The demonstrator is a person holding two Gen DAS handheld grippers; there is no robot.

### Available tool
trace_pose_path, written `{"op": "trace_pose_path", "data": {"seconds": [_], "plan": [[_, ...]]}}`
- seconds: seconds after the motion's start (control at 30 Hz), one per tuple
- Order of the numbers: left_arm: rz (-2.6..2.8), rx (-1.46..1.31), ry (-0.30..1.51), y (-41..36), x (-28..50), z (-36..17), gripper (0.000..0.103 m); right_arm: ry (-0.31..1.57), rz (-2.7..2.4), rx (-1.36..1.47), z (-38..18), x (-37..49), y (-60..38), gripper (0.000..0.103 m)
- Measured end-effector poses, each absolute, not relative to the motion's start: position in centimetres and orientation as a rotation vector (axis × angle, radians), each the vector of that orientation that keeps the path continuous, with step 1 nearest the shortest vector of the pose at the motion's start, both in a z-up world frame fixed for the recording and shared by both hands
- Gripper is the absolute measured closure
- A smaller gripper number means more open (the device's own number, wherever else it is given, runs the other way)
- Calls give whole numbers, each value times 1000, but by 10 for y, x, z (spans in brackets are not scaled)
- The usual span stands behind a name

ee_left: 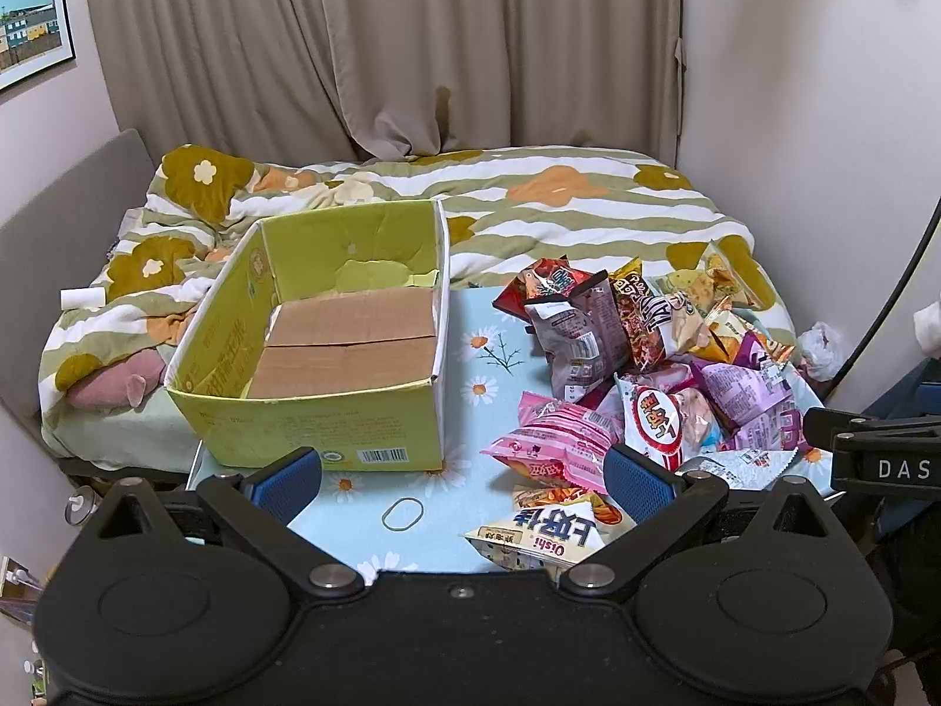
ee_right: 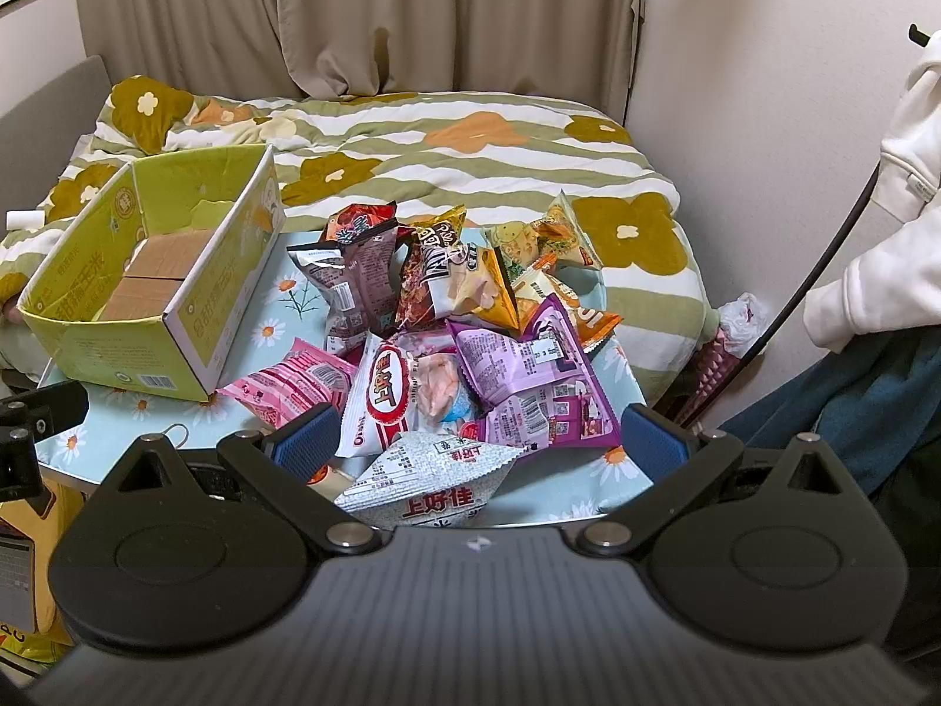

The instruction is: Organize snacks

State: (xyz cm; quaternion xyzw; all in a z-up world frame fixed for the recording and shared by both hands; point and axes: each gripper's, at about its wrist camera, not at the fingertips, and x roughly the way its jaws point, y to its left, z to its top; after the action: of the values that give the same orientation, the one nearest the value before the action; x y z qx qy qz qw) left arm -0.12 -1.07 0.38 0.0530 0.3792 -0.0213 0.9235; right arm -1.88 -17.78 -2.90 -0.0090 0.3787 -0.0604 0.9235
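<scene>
An open green cardboard box point(ee_left: 329, 347) point(ee_right: 141, 288) stands on the left of a light blue flowered table point(ee_left: 488, 365) point(ee_right: 564, 470), with only its brown bottom flaps showing inside. A pile of several snack bags point(ee_left: 647, 365) point(ee_right: 459, 317) lies to its right: pink point(ee_left: 559, 435), purple point(ee_right: 529, 376), white with a red oval point(ee_right: 388, 394), orange and dark ones. My left gripper point(ee_left: 461, 479) hangs open above the table's near edge, over a white Oishi bag point(ee_left: 541, 535). My right gripper point(ee_right: 479, 441) is open, low over a white bag point(ee_right: 435, 470) at the pile's front.
A rubber band point(ee_left: 403, 513) lies on the table in front of the box. Behind the table is a bed with a striped flowered quilt point(ee_left: 529, 206); curtains hang beyond. A person's white sleeve point(ee_right: 882, 235) and a black cable point(ee_right: 823, 270) are at the right.
</scene>
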Motion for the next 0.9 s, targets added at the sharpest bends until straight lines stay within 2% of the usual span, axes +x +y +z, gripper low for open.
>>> {"op": "trace_pose_path", "data": {"seconds": [0.9], "plan": [[-50, 98, 781, -9, -1, 4, 0, 777, -124, -16, -29, -19, -178, 0]]}}
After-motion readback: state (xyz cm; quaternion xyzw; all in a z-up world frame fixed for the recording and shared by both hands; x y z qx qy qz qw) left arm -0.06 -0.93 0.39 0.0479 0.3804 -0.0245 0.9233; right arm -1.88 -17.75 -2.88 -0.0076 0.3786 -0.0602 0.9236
